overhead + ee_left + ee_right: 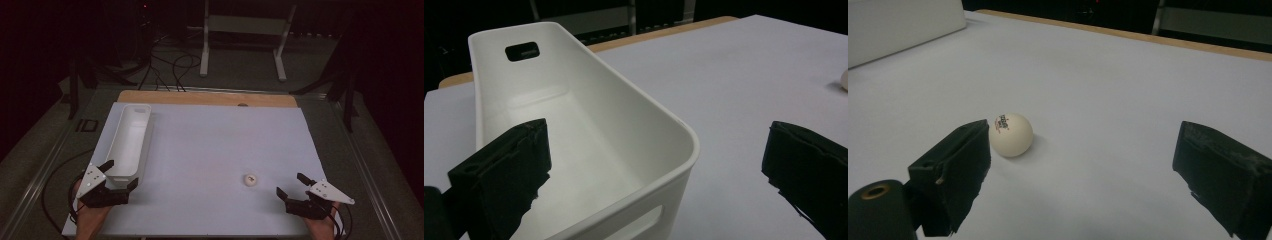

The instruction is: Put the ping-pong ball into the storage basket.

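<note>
A white ping-pong ball (250, 179) with a small printed mark rests on the white table sheet (215, 150), toward the front right. My right gripper (290, 184) sits just right of it, open; in the right gripper view the ball (1010, 134) lies ahead, close to the left jaw, untouched. A long white bin (129, 142) stands along the sheet's left side. My left gripper (120, 173) is open at the bin's near end; in the left gripper view the bin's near rim (674, 165) lies between the spread jaws, the pads not pressing on it.
A wooden board edge (210, 98) shows beyond the sheet's far side. Past the table stand a white frame (240, 40) and loose cables on the floor (170, 70). Dark surroundings flank both sides.
</note>
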Demonstrator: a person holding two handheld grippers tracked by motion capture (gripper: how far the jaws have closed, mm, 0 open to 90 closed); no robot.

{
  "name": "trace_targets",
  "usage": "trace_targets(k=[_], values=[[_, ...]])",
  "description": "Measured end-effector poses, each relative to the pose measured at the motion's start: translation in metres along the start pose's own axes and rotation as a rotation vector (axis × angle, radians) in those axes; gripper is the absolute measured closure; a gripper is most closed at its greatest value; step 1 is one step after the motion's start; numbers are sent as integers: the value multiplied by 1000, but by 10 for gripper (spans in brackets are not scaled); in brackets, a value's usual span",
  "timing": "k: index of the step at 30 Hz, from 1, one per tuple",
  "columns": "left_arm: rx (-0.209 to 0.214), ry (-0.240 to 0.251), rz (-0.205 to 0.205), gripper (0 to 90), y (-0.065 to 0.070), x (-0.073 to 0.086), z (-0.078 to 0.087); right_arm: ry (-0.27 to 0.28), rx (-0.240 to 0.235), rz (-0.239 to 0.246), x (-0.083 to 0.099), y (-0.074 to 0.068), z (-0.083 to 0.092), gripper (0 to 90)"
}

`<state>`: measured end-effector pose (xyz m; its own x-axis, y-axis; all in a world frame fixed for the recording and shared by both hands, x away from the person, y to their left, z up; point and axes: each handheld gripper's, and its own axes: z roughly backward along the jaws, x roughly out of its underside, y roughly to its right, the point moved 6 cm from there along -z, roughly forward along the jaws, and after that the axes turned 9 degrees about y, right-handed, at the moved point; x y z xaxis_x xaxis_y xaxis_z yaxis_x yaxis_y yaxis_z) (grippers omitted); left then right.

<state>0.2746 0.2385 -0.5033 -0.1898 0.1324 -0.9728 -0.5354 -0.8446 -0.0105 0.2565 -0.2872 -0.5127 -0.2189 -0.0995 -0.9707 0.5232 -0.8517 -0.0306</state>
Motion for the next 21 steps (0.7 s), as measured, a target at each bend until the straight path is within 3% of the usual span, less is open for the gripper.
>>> trace_targets(k=[21], values=[[-3,-11,-16,1,4,2,-3,-12,-5,-29,-8,1,1,73]])
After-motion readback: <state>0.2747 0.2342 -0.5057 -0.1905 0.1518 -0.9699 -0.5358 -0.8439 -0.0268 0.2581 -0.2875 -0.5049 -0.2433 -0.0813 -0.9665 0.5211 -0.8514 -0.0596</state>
